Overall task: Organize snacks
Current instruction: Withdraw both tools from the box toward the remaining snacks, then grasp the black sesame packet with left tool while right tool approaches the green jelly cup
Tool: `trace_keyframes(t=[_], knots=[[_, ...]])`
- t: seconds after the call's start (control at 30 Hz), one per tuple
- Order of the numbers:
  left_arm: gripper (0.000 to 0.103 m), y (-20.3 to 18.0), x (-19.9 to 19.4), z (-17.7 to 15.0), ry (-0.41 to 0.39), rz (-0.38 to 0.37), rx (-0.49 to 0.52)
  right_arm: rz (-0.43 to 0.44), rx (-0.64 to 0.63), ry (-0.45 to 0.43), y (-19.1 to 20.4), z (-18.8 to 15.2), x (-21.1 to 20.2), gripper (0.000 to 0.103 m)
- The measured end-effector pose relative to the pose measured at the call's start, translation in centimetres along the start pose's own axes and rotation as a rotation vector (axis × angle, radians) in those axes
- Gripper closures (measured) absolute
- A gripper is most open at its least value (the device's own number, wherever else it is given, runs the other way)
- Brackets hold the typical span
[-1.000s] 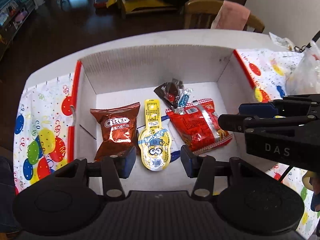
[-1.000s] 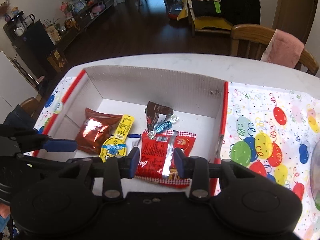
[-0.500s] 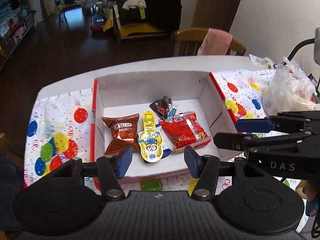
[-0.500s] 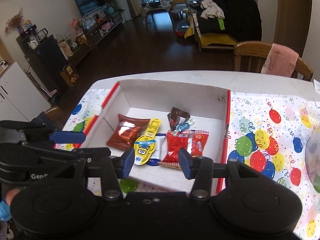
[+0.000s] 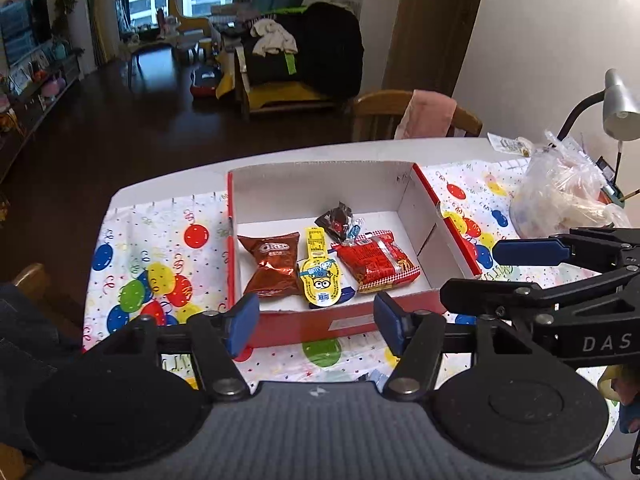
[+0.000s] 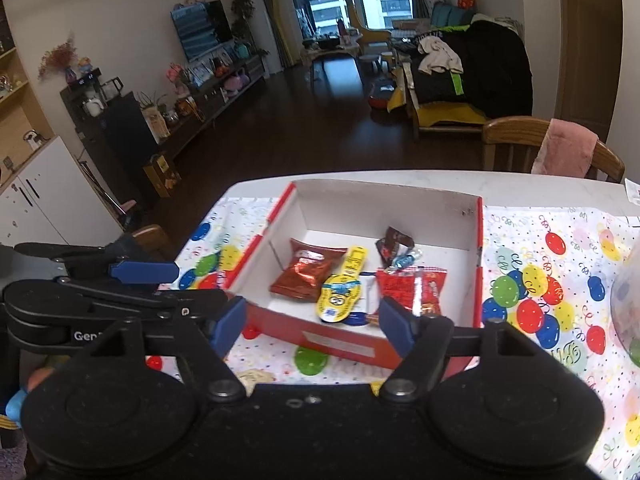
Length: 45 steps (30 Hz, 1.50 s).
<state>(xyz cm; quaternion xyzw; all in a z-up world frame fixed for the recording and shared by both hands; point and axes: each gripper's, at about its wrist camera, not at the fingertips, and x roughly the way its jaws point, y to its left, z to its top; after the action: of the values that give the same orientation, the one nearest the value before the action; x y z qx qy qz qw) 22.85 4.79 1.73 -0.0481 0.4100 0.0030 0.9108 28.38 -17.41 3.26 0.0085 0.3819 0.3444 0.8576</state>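
A red-sided cardboard box [image 5: 344, 326] [image 6: 344, 344] stands on the balloon-print tablecloth. Inside lie a brown Oreo packet [image 5: 274, 264] [image 6: 306, 274], a yellow Minion snack [image 5: 320, 274] [image 6: 342, 292], a red chequered packet [image 5: 376, 262] [image 6: 408, 290] and a small dark wrapped candy [image 5: 338, 220] [image 6: 394, 242]. My left gripper [image 5: 314, 322] is open and empty, held back above the box's near wall. My right gripper [image 6: 312, 322] is also open and empty, beside it; it shows at the right of the left wrist view [image 5: 528, 252].
A clear plastic bag of items [image 5: 560, 196] and a desk lamp [image 5: 618, 106] sit at the table's right. A wooden chair with a pink cloth [image 5: 420, 116] [image 6: 560, 148] stands behind the table. The tablecloth [image 5: 144, 256] covers the table around the box.
Both grippers have pulled back and up from over the box, so the whole box and more of the room now show. The snacks have not moved.
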Motion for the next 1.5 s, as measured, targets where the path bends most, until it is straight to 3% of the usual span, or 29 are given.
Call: trace_keyframes(t=[0.2, 0.33, 0.53, 0.77, 1.1, 1.3, 1.5], knots=[[0.040, 1.1, -2.2, -1.9, -0.026, 0.000, -0.014, 0.027, -0.011, -0.039, 1.6, -1.2, -1.3, 0.017], [0.030, 1.9, -3.3, -3.3, -0.039, -0.005, -0.023, 0.030, -0.023, -0.064, 2.4, -2.2, -1.9, 0.010], [0.028, 3.0, -4.0, -5.5, -0.048, 0.003, -0.031, 0.023, -0.008, -0.076, 3.1, -3.9, -1.7, 0.003], [0.021, 4.7, -4.3, -7.7, -0.075, 0.041, -0.068, 0.012, 0.022, -0.056, 2.9, -6.5, -0.7, 0.000], [0.021, 7.8, -1.2, -11.2, 0.042, 0.080, -0.146, -0.067, -0.006, 0.085, 2.8, -10.9, 2.4, 0.000], [0.021, 7.8, 1.3, -13.5, 0.122, 0.099, -0.139, -0.101, -0.015, 0.154, 2.2, -13.2, 4.0, 0.002], [0.021, 7.9, 3.6, -14.7, 0.165, 0.138, -0.136, -0.130, -0.012, 0.223, 1.5, -15.1, 6.2, 0.011]])
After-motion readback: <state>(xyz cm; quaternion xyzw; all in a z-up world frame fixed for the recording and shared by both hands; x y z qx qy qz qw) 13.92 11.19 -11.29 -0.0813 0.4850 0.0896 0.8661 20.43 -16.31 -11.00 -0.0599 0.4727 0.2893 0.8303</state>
